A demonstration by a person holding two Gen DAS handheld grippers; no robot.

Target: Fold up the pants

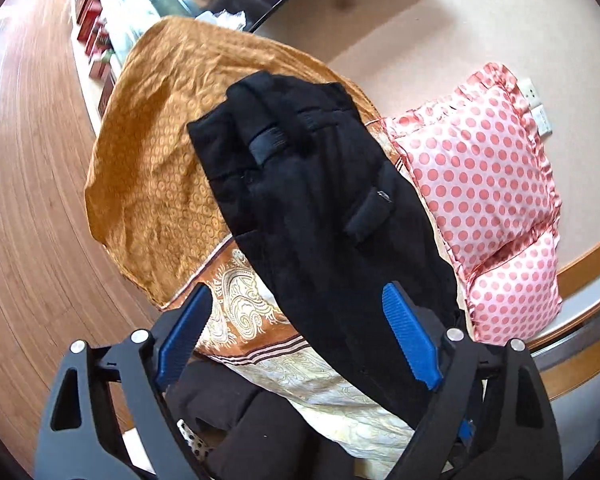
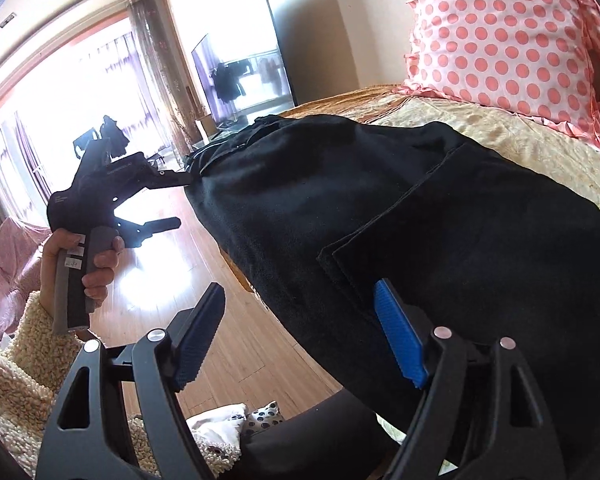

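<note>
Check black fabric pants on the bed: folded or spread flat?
Folded at least once. In the right wrist view the black fabric pants show stacked layer edges on top; the left wrist view shows a long narrow strip, waistband at the far end.

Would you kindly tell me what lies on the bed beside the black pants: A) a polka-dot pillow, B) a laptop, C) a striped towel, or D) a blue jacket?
A: a pink polka-dot pillow rests on the bedspread just beyond the black pants.
</note>
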